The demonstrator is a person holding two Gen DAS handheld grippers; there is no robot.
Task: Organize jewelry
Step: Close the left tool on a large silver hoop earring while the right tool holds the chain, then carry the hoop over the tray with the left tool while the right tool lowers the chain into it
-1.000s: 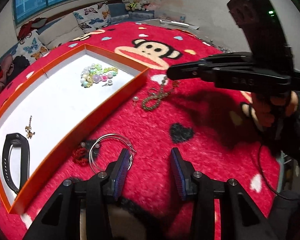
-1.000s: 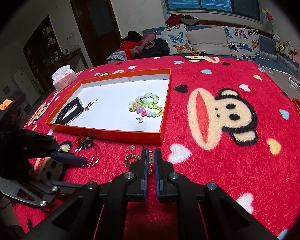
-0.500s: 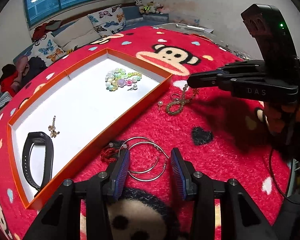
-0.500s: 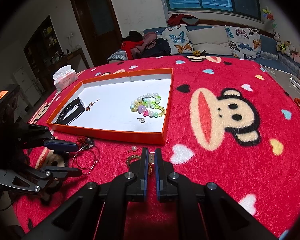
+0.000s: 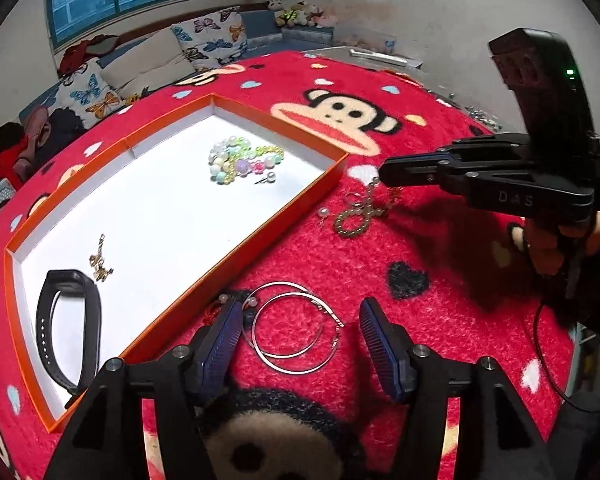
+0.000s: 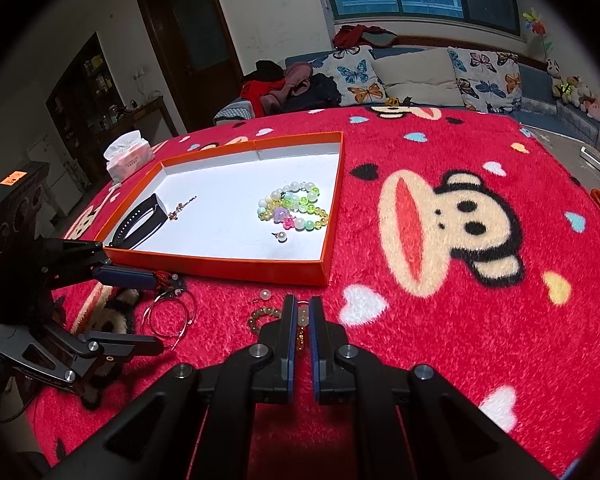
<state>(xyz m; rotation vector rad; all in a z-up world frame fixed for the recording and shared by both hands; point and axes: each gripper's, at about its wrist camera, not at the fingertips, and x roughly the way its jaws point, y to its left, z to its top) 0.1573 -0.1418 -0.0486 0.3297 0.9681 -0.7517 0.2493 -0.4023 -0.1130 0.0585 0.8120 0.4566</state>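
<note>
While our left hand-held gripper (image 5: pixel 300 330) spreads its jaws wider, we see the pair of silver hoop earrings (image 5: pixel 294 330) lying on the red monkey-print blanket (image 5: pixel 420 340) between its blue pads (image 5: pixel 224 334), and neither pad presses on the hoops. Just beside the left pad sits a small red beaded piece (image 6: pixel 165 278), close against the near wall of the orange tray (image 5: pixel 236 254).

Our right hand-held gripper (image 6: pixel 303 312) is clenched, its jaws nearly together above a small gold-coloured piece (image 6: pixel 300 338) that shows in the gap; we cannot tell whether it is pinched. A dull gold bead bracelet (image 5: pixel 354 222) and a loose pearl earring (image 5: pixel 323 213) lie on the blanket just outside the tray's near wall, under the right gripper's tips. A person's hand (image 5: pixel 556 248) wraps the right gripper's handle.

Inside the white-floored tray we count a black wristband (image 5: pixel 66 324) at one end, a small gold charm (image 5: pixel 100 262) next to it, and at the other end a heap of pastel bead bracelets (image 5: pixel 240 160) with another pearl earring (image 5: pixel 269 178) just beside it. A tissue pack (image 6: pixel 129 160) stands beyond the tray's far corner.
</note>
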